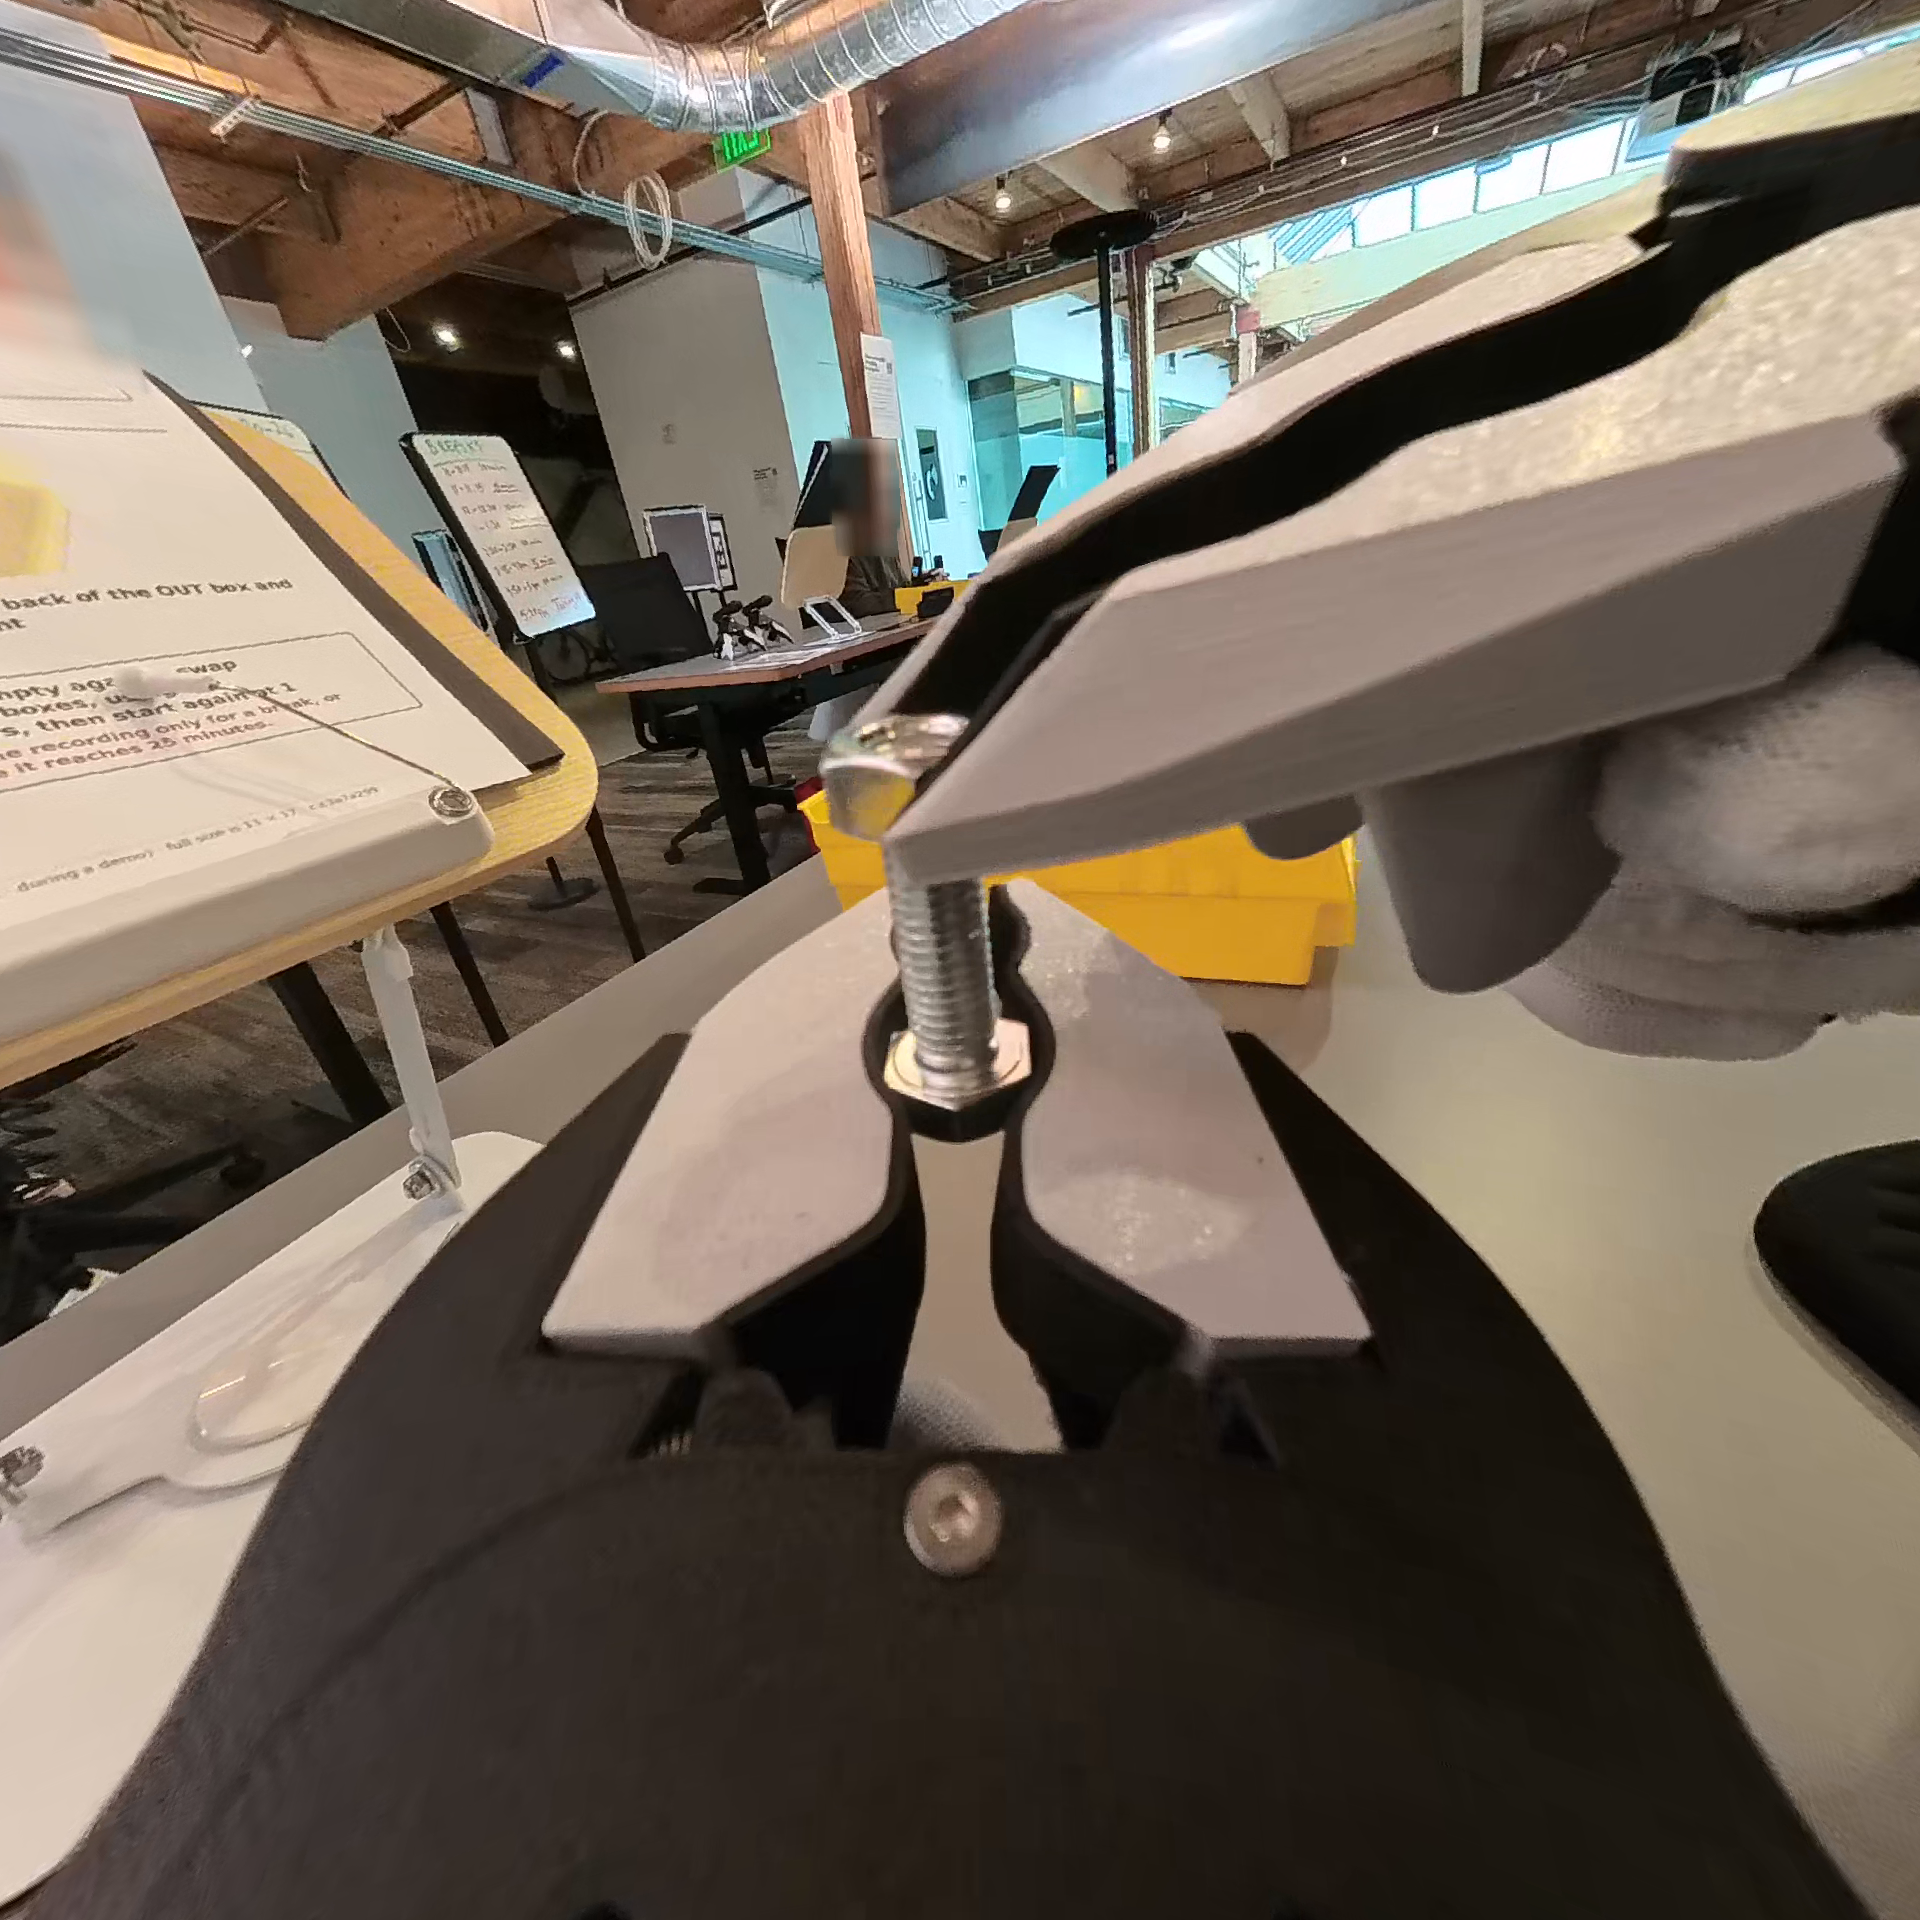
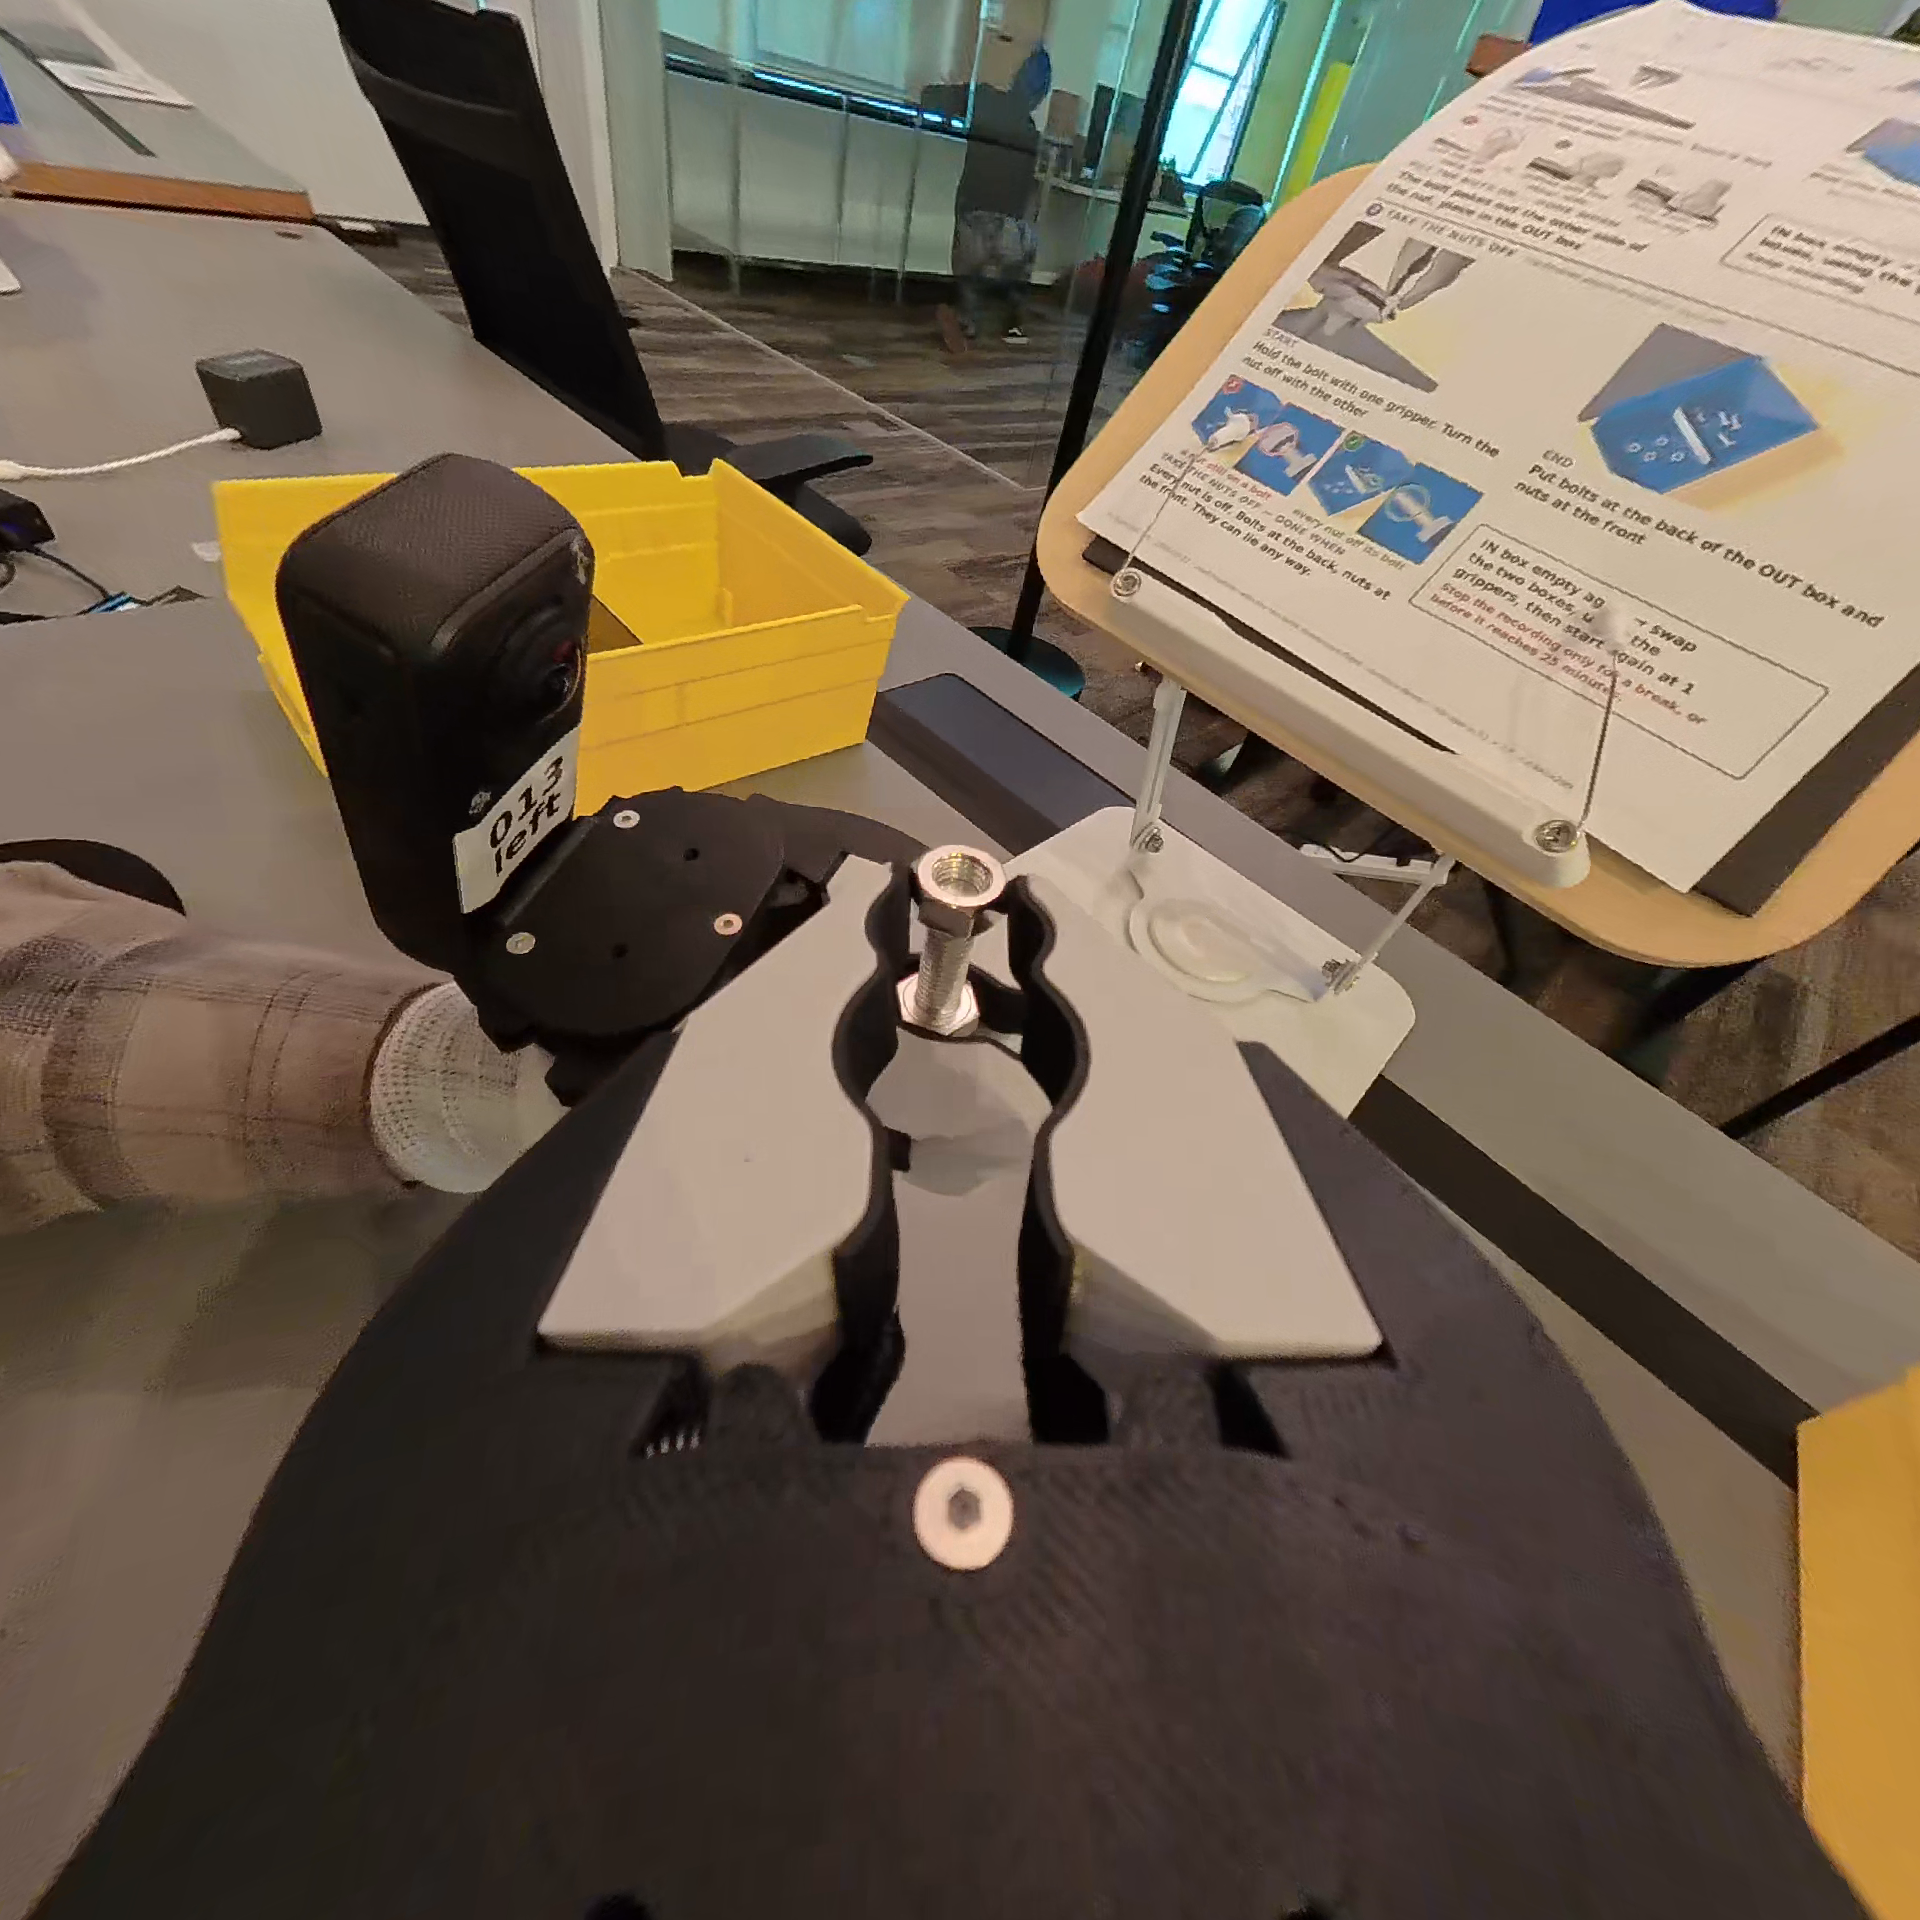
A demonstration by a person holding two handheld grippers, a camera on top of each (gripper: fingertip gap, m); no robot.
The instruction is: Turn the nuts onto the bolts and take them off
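Left gripper (image 1: 951,997) fingers closed on the silver steel hex nut (image 1: 956,1075), above the grey surface (image 1: 1455,1143). Right gripper (image 2: 961,894) fingers clamp the threaded zinc bolt (image 1: 940,966) by its head. Nut looks barely on the end threads: any tilt between the grippers risks cross-threading or dropping it.

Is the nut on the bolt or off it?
On, near the tip: the bolt runs threaded into the nut, and in the right wrist view the nut's outer hole shows empty.

Printed instruction sheet (image 2: 1538,416); camera sticker (image 2: 520,821); perhaps whiteboard (image 1: 499,530).
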